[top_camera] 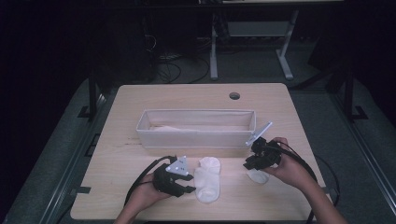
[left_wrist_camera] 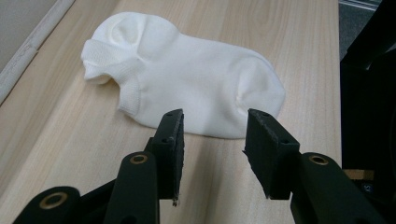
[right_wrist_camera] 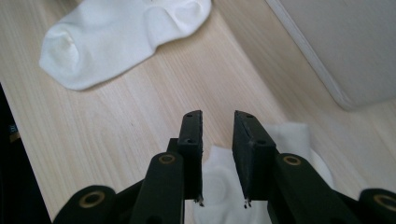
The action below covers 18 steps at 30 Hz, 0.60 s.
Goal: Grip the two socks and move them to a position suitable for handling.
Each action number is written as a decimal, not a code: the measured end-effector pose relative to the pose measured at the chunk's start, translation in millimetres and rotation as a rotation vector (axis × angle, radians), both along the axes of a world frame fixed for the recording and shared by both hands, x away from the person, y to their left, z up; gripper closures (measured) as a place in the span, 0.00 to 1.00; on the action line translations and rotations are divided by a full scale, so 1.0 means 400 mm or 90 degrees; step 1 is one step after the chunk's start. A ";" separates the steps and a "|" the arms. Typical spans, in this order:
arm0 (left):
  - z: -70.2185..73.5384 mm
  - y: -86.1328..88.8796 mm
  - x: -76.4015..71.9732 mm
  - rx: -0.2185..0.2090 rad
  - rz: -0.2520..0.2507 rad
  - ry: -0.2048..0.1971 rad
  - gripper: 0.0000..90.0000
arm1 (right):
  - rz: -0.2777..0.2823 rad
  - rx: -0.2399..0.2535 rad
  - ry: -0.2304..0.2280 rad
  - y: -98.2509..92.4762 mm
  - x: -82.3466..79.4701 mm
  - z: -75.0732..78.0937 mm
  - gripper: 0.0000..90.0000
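Pale wooden table (top_camera: 140,163) holds one white sock (top_camera: 207,178) at lower centre beside my left gripper (left_wrist_camera: 214,122), jaws apart and empty; my right gripper (right_wrist_camera: 218,116) hangs unclenched over a second sock (right_wrist_camera: 219,179).

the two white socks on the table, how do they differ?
The middle sock lies stretched out flat in front of the left gripper; the right sock sits bunched beneath the right gripper. The middle sock shows whole; the right sock is partly hidden. Both are white ankle socks on the table.
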<state>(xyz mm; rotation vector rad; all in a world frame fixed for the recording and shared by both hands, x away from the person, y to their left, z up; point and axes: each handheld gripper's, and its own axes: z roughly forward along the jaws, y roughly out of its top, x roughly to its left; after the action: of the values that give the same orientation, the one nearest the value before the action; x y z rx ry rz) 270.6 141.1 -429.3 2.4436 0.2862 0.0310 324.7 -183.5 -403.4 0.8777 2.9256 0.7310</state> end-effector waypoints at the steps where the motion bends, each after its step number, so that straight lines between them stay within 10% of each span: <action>1: -0.001 -0.001 -0.001 -0.003 0.003 0.001 0.63 | -0.004 -0.001 -0.001 -0.008 -0.001 -0.002 0.80; 18: -0.002 0.004 0.001 -0.005 0.007 0.002 0.63 | -0.042 -0.027 0.007 -0.065 -0.008 -0.047 0.72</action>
<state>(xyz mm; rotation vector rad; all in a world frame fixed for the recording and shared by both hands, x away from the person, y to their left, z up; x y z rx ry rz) 271.0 142.8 -430.2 2.4348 0.3000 0.0299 321.7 -209.7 -422.2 0.9725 2.8944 0.6601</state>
